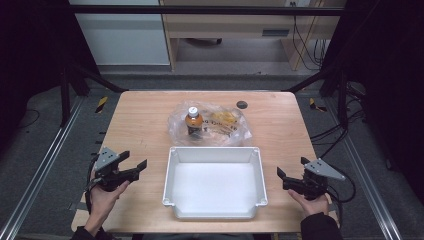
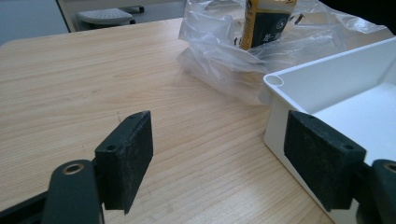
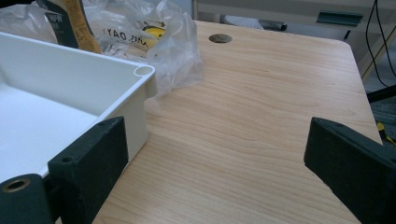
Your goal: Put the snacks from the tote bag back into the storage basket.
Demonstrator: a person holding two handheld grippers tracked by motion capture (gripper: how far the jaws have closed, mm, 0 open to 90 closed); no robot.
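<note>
**Both grippers wait open beside the tray**

The left gripper point(image 1: 134, 167) rests on the counter point(image 1: 140, 130) to the left of the white tray point(image 1: 176, 155), its jaws spread wide and holding nothing. The right gripper point(image 1: 291, 175) sits to the tray's right, jaws likewise wide apart and empty. Just behind the tray's far rim lies a clear plastic bag point(image 1: 227, 125), crumpled, with an orange-capped bottle point(image 1: 193, 120) standing upright in it beside yellow packets. Both grippers are well apart from the bag.
</note>
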